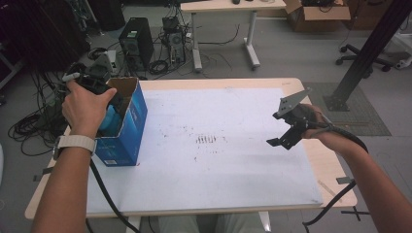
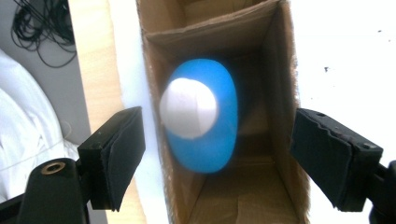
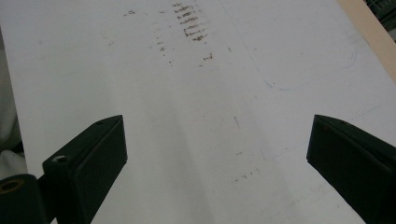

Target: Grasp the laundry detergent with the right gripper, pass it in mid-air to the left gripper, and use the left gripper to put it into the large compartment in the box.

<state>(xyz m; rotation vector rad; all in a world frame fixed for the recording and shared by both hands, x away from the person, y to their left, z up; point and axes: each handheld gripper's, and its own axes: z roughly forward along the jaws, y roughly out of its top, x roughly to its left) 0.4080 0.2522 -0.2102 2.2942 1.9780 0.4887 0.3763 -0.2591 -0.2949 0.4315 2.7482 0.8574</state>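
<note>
A wooden tabletop (image 1: 335, 170) carries a large white sheet (image 1: 218, 155) that covers most of it; the sheet bears a small patch of dark smudges (image 1: 206, 139) near its middle and scattered specks around it.

At the left edge of the sheet stands a blue cardboard box (image 1: 128, 128), upright, its top flaps open and its brown inside showing. In the left gripper view the box (image 2: 280, 93) opens toward the camera, and inside it lies a blue bottle (image 2: 210, 135) with a white cap (image 2: 189, 108), the cap end facing the opening; the bottle is blurred. In the high view a patch of the bottle's light blue (image 1: 111, 119) shows just inside the box mouth, behind the left hand (image 1: 85, 109).

The left tool (image 2: 217, 156) is held at the box mouth with its jaws spread wide, one on each side of the box's opening, gripping nothing.

The right tool (image 1: 282, 141) hovers above the right part of the sheet, well apart from the box, held by the right hand (image 1: 316, 124). Its jaws stand wide open over bare sheet (image 3: 196, 116), empty.
</note>
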